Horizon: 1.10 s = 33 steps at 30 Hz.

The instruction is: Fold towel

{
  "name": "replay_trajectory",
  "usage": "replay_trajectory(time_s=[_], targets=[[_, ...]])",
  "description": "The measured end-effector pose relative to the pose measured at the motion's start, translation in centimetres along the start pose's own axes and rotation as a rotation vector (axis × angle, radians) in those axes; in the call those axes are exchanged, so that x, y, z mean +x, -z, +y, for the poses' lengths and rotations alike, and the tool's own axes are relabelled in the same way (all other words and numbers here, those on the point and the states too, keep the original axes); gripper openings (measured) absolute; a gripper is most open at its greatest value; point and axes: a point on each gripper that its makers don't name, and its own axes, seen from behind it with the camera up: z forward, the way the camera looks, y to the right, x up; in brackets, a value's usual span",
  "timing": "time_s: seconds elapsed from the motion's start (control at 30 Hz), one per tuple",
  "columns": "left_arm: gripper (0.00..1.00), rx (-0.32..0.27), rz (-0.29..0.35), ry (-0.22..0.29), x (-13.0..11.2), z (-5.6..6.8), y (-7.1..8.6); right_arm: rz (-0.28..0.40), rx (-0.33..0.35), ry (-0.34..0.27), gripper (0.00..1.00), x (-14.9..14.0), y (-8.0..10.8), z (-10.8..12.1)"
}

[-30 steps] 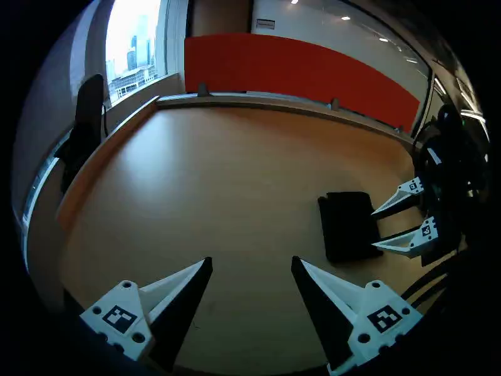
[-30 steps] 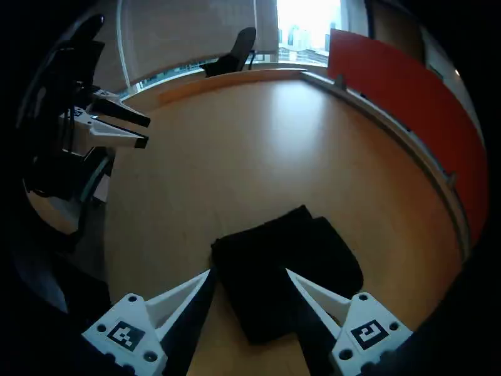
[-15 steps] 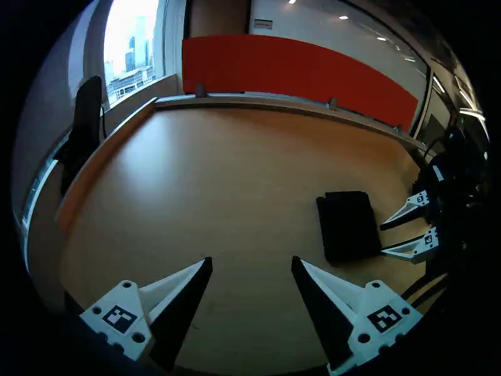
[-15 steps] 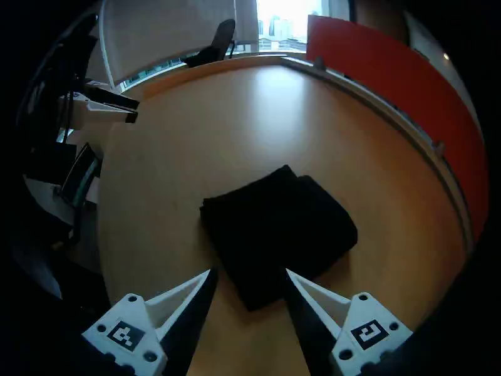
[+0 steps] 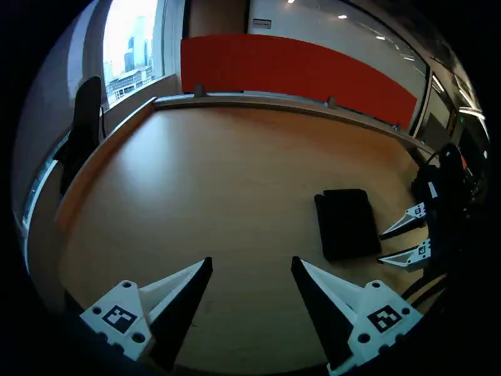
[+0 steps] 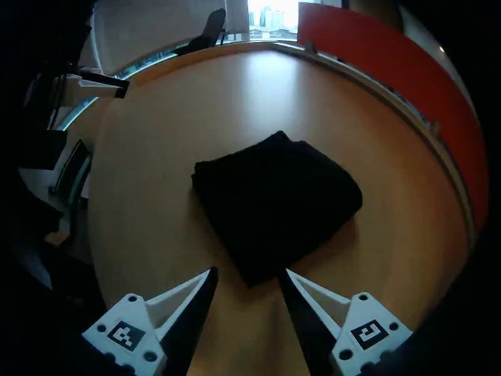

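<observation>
Left gripper view. The left gripper (image 5: 250, 260) sits at 6 o'clock with its fingers spread wide and only bare table (image 5: 206, 169) between them. The towel (image 5: 346, 222), black and folded into a compact rectangle, lies flat on the table at about 4 o'clock. Just beside its right edge is the right gripper (image 5: 381, 248), its two fingers parted and pointing at the towel (the tips stand slightly clear of the cloth). A red panel (image 5: 294, 66) runs along the table's far edge from 12 to 2 o'clock. A dark chair (image 5: 84, 125) stands at 9 o'clock and a bright window (image 5: 128, 50) at 11 o'clock.

Right gripper view. The right gripper occupies 6 o'clock, fingers spread and holding nothing. The towel fills the centre, and its near corner falls in the gap between the fingertips; whether they touch it cannot be told. The left gripper appears at 10 o'clock, beyond the table's edge and well apart from the towel.
</observation>
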Motion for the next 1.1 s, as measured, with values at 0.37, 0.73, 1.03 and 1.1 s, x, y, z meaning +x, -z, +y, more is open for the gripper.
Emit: replay_trajectory(time_s=[0.37, 0.73, 1.03, 1.1], targets=[[0.94, 0.001, 0.002, 0.004, -0.1, -0.1, 0.2, -0.015, -0.009, -0.046, 0.53, -0.8, -0.8, 0.0], [0.94, -0.002, 0.002, 0.006, -0.1, -0.1, 0.2, -0.005, -0.048, -0.08, 0.17, -0.9, -1.0, 0.9], [0.94, -0.003, 0.001, 0.007, -0.3, 0.0, 0.2, -0.003, -0.044, -0.082, 0.07, -0.7, -0.8, 0.7], [0.94, -0.004, 0.001, 0.007, -0.4, 0.0, 0.1, 0.0, -0.046, -0.081, 0.06, -0.5, -0.7, 0.7]])
